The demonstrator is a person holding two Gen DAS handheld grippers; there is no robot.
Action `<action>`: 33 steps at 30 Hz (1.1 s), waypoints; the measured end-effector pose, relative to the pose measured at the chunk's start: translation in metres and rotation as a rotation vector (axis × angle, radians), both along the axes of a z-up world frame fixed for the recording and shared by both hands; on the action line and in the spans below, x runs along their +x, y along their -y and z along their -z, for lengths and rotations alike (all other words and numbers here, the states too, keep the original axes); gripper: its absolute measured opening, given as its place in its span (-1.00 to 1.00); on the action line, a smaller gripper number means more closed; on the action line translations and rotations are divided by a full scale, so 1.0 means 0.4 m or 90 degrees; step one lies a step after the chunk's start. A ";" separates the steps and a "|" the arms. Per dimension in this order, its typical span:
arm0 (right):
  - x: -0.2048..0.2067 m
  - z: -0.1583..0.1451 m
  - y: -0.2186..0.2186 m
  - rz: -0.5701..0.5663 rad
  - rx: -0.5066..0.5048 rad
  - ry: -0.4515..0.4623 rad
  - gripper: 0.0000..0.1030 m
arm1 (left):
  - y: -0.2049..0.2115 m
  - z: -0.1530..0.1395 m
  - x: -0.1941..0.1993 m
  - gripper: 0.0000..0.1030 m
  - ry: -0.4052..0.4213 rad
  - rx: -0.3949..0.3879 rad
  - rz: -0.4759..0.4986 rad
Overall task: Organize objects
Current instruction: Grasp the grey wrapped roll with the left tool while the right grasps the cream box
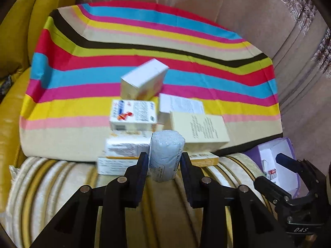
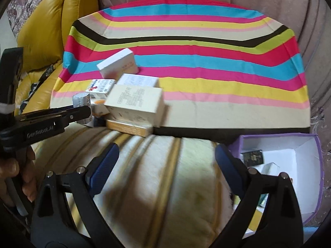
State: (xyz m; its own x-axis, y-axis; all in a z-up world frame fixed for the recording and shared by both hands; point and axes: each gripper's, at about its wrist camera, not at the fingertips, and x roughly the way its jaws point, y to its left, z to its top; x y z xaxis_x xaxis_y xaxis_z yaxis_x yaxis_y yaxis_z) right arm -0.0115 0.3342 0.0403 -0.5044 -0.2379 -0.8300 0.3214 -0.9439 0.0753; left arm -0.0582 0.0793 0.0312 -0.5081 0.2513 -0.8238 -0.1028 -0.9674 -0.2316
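The roll, a pale blue-white cylinder in clear wrap with dark print low on its side, stands upright at the near edge of the striped cloth, clamped between the narrow-set pads of the left gripper. In the right wrist view the roll is half hidden behind that gripper's black finger.

Just behind it crowd the boxes: a white one with red and blue print, a cream one to its right, and a white one tilted on top; their print is blurred and cannot be read. Flatter boxes lie under the pile at the cloth's near edge, partly cut off by the fingers.

The far half and the right side of the cloth are bare, up to its far edge against the pink sofa back. Yellow cushions close in the left edge.

The right gripper hovers wide open over the cream ribbed cushion, holding nothing. Beside it, off the cloth's near right corner, sits a purple box, white inside, its contents small and hard to make out.
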 end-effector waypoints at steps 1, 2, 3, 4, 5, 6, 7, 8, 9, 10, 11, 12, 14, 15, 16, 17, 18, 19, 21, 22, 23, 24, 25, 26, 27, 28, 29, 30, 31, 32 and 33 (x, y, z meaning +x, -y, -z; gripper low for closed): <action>-0.007 0.000 0.011 -0.001 -0.002 0.005 0.85 | 0.008 -0.002 -0.006 -0.35 -0.004 -0.002 -0.003; -0.019 0.001 0.028 0.000 -0.005 0.015 0.86 | 0.016 -0.005 -0.010 -0.35 -0.008 -0.004 -0.007; -0.030 0.001 0.047 -0.002 -0.010 0.020 0.88 | 0.033 -0.008 -0.016 -0.35 -0.014 -0.004 -0.012; -0.041 0.001 0.066 -0.005 -0.012 0.019 0.94 | 0.041 -0.011 -0.017 -0.35 -0.019 -0.006 -0.015; -0.053 0.007 0.084 -0.003 -0.007 0.021 0.95 | 0.054 -0.014 -0.019 -0.35 -0.024 -0.007 -0.020; -0.061 0.013 0.097 0.002 -0.006 0.024 0.95 | 0.069 -0.016 -0.022 -0.35 -0.032 -0.009 -0.026; -0.073 0.020 0.116 0.006 -0.014 0.030 0.95 | 0.076 -0.018 -0.024 -0.35 -0.037 -0.011 -0.030; -0.083 0.027 0.130 0.008 -0.017 0.030 0.96 | 0.089 -0.017 -0.026 -0.35 -0.043 -0.010 -0.034; -0.090 0.032 0.141 0.010 -0.013 0.032 0.96 | 0.097 -0.018 -0.025 -0.35 -0.049 -0.007 -0.037; -0.098 0.040 0.153 0.013 -0.009 0.036 0.96 | 0.104 -0.018 -0.025 -0.35 -0.054 -0.005 -0.039; -0.106 0.047 0.165 0.017 -0.011 0.038 0.96 | 0.109 -0.018 -0.025 -0.35 -0.058 -0.004 -0.041; -0.112 0.052 0.171 0.022 -0.010 0.037 0.97 | 0.115 -0.016 -0.026 -0.35 -0.062 0.000 -0.043; -0.128 0.059 0.182 0.038 -0.008 0.036 0.97 | 0.123 -0.012 -0.028 -0.35 -0.067 0.011 -0.046; -0.134 0.060 0.183 0.045 -0.009 0.035 0.97 | 0.126 -0.009 -0.028 -0.35 -0.071 0.013 -0.047; -0.139 0.060 0.185 0.051 -0.008 0.034 0.98 | 0.127 -0.008 -0.027 -0.35 -0.073 0.016 -0.046; -0.146 0.062 0.189 0.059 -0.005 0.033 0.98 | 0.129 -0.005 -0.028 -0.35 -0.074 0.020 -0.044; -0.154 0.066 0.196 0.062 -0.001 0.036 0.98 | 0.132 -0.001 -0.028 -0.35 -0.075 0.024 -0.044; -0.159 0.070 0.203 0.061 0.003 0.039 0.98 | 0.134 0.002 -0.027 -0.35 -0.075 0.026 -0.046; -0.165 0.077 0.217 0.060 0.012 0.042 0.98 | 0.139 0.008 -0.027 -0.35 -0.075 0.034 -0.048; -0.168 0.080 0.225 0.057 0.016 0.043 0.98 | 0.141 0.011 -0.026 -0.35 -0.075 0.037 -0.049; -0.170 0.083 0.232 0.056 0.022 0.042 0.98 | 0.142 0.013 -0.025 -0.35 -0.075 0.040 -0.050; -0.173 0.087 0.238 0.057 0.028 0.041 0.99 | 0.143 0.015 -0.025 -0.35 -0.074 0.043 -0.051; -0.175 0.090 0.241 0.060 0.033 0.043 0.99 | 0.145 0.018 -0.025 -0.35 -0.074 0.047 -0.052; -0.179 0.093 0.243 0.064 0.037 0.043 0.99 | 0.147 0.020 -0.024 -0.35 -0.074 0.050 -0.052; -0.180 0.093 0.242 0.067 0.039 0.041 0.99 | 0.147 0.024 -0.024 -0.35 -0.073 0.053 -0.052; -0.183 0.094 0.243 0.070 0.043 0.040 0.99 | 0.148 0.025 -0.024 -0.35 -0.072 0.055 -0.051; -0.187 0.096 0.246 0.075 0.049 0.038 0.99 | 0.147 0.028 -0.025 -0.35 -0.071 0.056 -0.050; -0.187 0.095 0.245 0.077 0.049 0.035 0.99 | 0.149 0.030 -0.027 -0.35 -0.070 0.057 -0.048; -0.186 0.093 0.243 0.080 0.047 0.031 0.99 | 0.148 0.031 -0.027 -0.35 -0.070 0.059 -0.047; -0.185 0.090 0.241 0.085 0.048 0.026 0.99 | 0.149 0.032 -0.027 -0.35 -0.070 0.060 -0.048; -0.185 0.089 0.239 0.086 0.049 0.025 0.99 | 0.149 0.032 -0.027 -0.35 -0.070 0.062 -0.048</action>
State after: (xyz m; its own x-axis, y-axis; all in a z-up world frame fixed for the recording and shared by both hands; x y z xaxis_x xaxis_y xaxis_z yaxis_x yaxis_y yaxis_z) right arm -0.0855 0.2388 0.0046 -0.4943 -0.1048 -0.8629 0.1888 -0.9820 0.0111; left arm -0.0689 0.0196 0.0183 -0.6140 0.2849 -0.7361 -0.0599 -0.9467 -0.3164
